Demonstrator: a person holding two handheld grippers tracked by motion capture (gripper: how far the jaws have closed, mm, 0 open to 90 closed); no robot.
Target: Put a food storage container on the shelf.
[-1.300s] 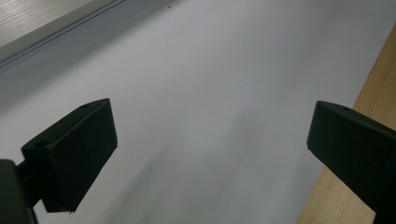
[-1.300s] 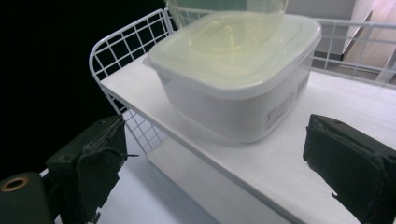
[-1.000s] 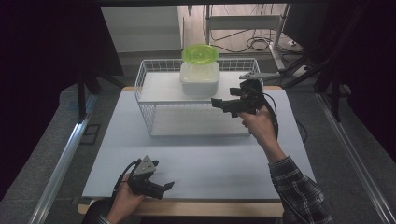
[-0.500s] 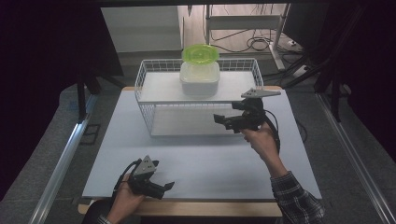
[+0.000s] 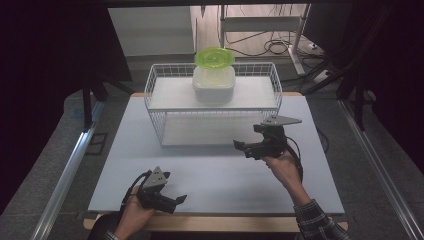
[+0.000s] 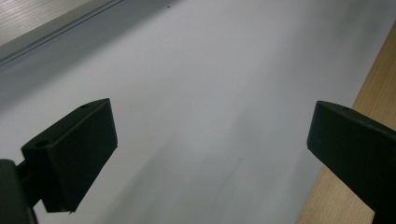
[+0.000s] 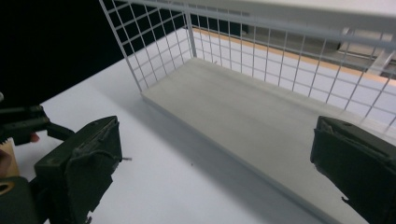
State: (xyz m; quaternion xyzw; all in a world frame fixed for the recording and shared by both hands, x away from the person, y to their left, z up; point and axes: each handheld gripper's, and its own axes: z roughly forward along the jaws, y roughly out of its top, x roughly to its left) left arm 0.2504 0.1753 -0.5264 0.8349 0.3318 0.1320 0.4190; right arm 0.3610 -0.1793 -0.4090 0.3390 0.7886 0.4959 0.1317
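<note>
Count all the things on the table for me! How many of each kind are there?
Grippers: 2, left and right
Wire rack: 1
White box: 1
Green bowl: 1
Total: 5

right gripper: drawn back from wire rack front toward table's near edge | now lower over table, off rack's right front corner | jaws wide, empty
</note>
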